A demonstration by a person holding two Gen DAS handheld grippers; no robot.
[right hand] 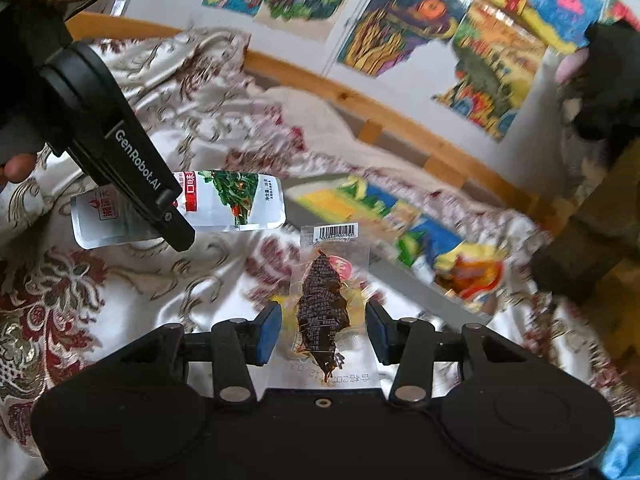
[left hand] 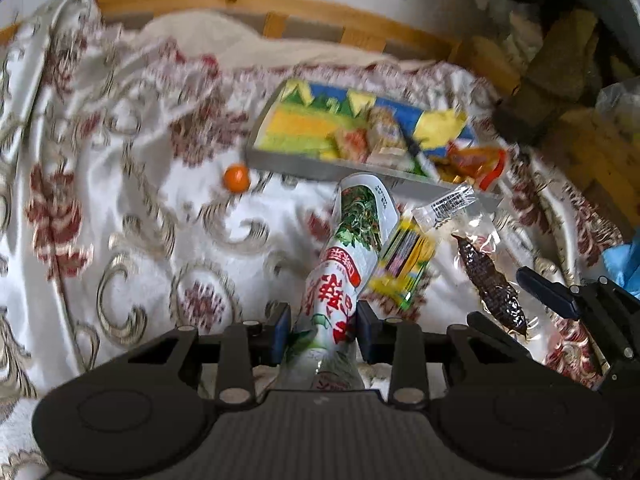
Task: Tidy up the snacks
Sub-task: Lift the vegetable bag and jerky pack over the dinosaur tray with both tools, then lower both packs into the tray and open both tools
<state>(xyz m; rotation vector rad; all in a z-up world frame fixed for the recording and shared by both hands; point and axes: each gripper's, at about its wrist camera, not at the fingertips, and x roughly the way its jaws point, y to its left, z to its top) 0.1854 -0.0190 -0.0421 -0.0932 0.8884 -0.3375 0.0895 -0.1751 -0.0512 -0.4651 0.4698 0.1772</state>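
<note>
The left gripper point(left hand: 322, 330) is squeezed shut on a white snack pouch point(left hand: 352, 256) and holds it up over the flowery cloth point(left hand: 120, 184). The right gripper point(right hand: 324, 334) is partly closed on a clear packet point(right hand: 324, 300) with a dark snack inside, and lifts it too. A tray point(left hand: 320, 166) with bright pictures sits on the cloth just behind, with some snacks in it. A small orange ball point(left hand: 237, 177) lies beside the tray. A yellow packet point(left hand: 404, 264) lies near the pouch.
</note>
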